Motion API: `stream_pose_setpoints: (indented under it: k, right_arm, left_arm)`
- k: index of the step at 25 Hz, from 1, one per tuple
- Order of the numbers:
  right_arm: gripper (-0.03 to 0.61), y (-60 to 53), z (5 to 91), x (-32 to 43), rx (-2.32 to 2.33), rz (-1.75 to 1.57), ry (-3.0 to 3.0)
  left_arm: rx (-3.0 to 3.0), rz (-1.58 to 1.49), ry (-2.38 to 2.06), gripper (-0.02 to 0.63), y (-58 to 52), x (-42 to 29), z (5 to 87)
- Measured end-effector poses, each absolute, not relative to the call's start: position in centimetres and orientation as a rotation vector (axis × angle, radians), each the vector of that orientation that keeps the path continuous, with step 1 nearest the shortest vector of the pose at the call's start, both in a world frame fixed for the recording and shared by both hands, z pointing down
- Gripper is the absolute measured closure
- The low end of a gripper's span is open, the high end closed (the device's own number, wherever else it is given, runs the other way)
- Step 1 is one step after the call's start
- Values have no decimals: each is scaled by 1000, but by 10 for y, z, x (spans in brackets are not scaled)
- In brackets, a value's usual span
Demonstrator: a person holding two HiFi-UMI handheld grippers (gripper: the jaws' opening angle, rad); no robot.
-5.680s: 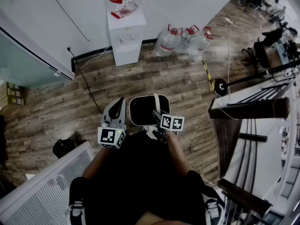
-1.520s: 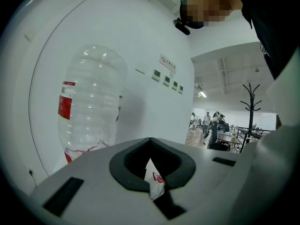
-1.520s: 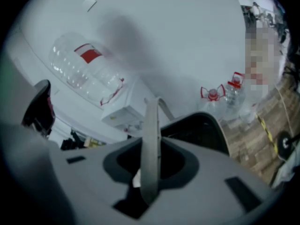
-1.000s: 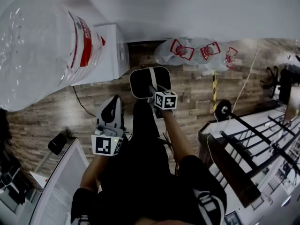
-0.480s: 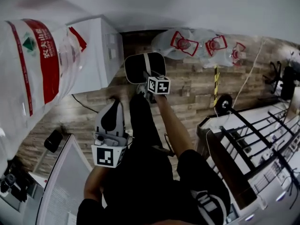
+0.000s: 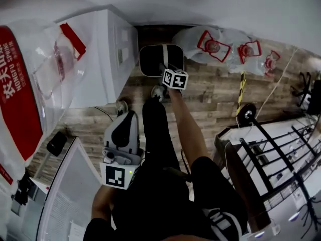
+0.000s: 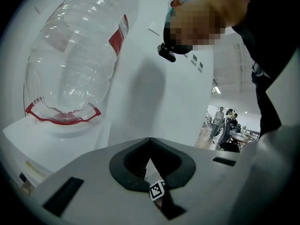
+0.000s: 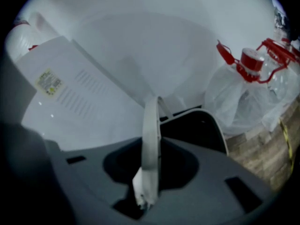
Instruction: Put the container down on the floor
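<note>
Seemingly mid-lowering, head view: right gripper (image 6: 165,68) hangs the container (image 6: 150,62) above the floor (image 6: 210,107) beside a water dispenser (image 6: 103,59); left gripper view: left gripper (image 7: 150,144) closed, empty; right gripper view: 2 jaws clamp its handle (image 8: 151,135), so next, sink gently, then release.

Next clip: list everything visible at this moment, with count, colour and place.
container: one, black with white rim, hanging from right gripper beside the dispenser
water dispenser: one, white, against the wall
water bottle: one, clear with red label, on top of the dispenser
jugs: three, clear with red caps, by the wall
floor: wood planks
left gripper: white, shut, empty
right gripper: white, shut on the container's handle
</note>
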State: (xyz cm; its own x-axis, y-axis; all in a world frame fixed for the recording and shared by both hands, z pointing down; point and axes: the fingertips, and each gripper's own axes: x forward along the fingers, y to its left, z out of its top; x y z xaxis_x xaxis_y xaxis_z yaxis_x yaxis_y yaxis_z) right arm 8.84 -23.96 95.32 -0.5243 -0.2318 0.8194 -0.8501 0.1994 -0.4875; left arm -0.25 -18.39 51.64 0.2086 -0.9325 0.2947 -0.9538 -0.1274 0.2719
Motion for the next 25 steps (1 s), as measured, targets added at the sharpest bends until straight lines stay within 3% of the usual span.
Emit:
stream_pose_setpoints:
  k: [25]
  right_arm:
    - [479, -293, 1087, 43, 1008, 1254, -1900]
  left_arm:
    - [2052, 86, -1773, 586, -186, -18, 567]
